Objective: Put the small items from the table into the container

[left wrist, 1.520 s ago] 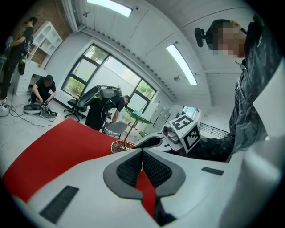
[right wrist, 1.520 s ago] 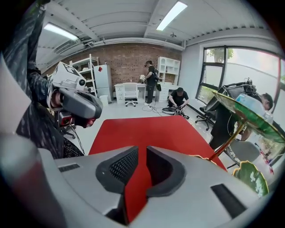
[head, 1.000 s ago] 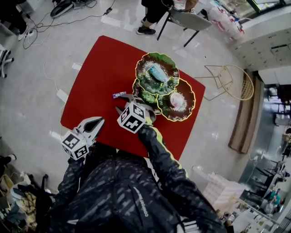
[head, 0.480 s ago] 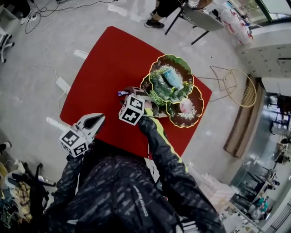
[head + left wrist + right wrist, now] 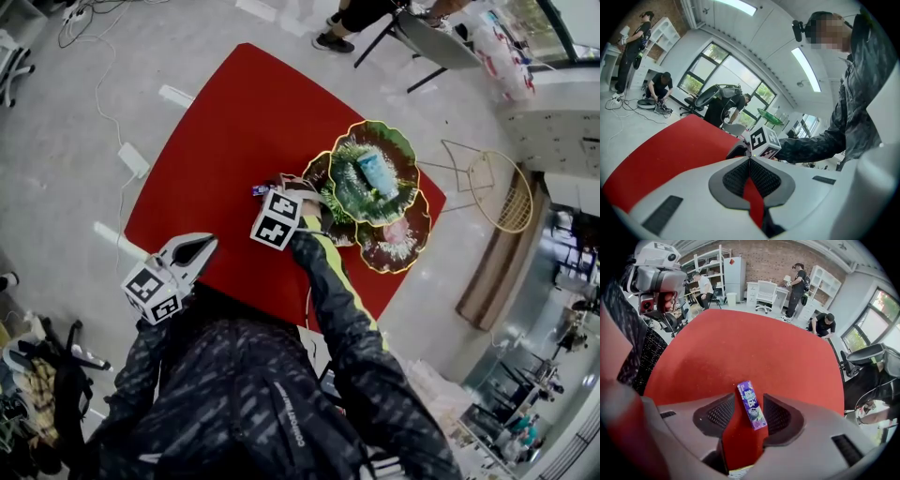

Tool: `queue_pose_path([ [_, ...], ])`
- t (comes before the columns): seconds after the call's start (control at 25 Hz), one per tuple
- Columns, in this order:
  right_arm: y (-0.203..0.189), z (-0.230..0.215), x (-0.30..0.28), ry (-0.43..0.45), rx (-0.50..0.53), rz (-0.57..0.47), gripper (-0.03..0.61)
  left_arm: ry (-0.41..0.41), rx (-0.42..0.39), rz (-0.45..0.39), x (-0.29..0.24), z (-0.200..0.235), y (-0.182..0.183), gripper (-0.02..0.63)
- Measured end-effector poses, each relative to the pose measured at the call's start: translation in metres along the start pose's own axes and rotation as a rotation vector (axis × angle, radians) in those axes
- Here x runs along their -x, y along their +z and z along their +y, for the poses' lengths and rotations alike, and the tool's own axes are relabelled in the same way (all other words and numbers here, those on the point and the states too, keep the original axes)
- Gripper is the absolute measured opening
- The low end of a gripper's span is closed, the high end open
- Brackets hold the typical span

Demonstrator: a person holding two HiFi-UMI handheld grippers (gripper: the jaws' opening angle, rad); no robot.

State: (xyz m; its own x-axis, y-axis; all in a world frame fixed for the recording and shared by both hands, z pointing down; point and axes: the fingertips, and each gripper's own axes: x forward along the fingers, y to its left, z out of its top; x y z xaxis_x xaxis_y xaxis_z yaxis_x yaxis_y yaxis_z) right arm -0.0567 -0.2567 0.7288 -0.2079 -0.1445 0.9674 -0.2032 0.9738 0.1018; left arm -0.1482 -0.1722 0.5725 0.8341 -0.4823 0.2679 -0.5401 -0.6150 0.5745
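One purple packet (image 5: 751, 405) lies flat on the red table (image 5: 225, 131), directly between the jaws of the right gripper (image 5: 749, 399). That gripper points steeply down at it. Its jaws are spread about halfway, wider than the packet. The packet sits at a slight slant, closer to the right pad than the left. No pinch shows, and whether that pad touches it cannot be told.

It is the only loose item seen on the table.

There is one container (image 5: 373, 123), a dish of three joined lobes with yellow rims, just beside the right gripper on its right. Two items lie in it: a pale blue one (image 5: 377, 173) in the far lobe and a pink one (image 5: 398, 228) in the lobe nearer the person.

Ahead of the right gripper and to its left, the red surface runs bare out to the table's edges. The packet lies well in from every edge. The container takes up the right side, reaching close to that edge of the table.

The left gripper (image 5: 750, 159) is well apart from the right one, to its left and nearer the person, at the table's near edge. It points almost level, with its pads pressed together at the tips and nothing between them.
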Motion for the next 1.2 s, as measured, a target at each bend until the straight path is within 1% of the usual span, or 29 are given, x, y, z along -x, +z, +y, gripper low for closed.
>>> queue_pose_path([
  [0.36, -0.001, 0.001, -0.005, 0.036, 0.007, 0.057, 0.181, 0.012, 0.022, -0.003, 0.003, 0.010, 0.001, 0.011],
  [0.48, -0.001, 0.003, -0.006, 0.066, 0.016, 0.081, 0.163, 0.007, 0.024, -0.008, 0.003, 0.011, 0.003, 0.011],
  [0.64, -0.001, 0.009, -0.007, 0.121, 0.036, 0.114, 0.121, 0.002, 0.028, -0.014, 0.002, 0.011, 0.003, 0.011],
  [0.72, -0.002, 0.011, -0.008, 0.134, 0.044, 0.119, 0.106, 0.001, 0.030, -0.017, 0.003, 0.011, 0.003, 0.011],
  [0.96, -0.002, 0.011, -0.009, 0.124, 0.048, 0.112, 0.095, 0.001, 0.031, -0.022, 0.004, 0.011, 0.003, 0.011],
  [1.2, -0.002, 0.009, 0.002, 0.108, -0.005, 0.092, 0.094, -0.002, 0.027, -0.022, 0.004, 0.008, 0.004, 0.011],
])
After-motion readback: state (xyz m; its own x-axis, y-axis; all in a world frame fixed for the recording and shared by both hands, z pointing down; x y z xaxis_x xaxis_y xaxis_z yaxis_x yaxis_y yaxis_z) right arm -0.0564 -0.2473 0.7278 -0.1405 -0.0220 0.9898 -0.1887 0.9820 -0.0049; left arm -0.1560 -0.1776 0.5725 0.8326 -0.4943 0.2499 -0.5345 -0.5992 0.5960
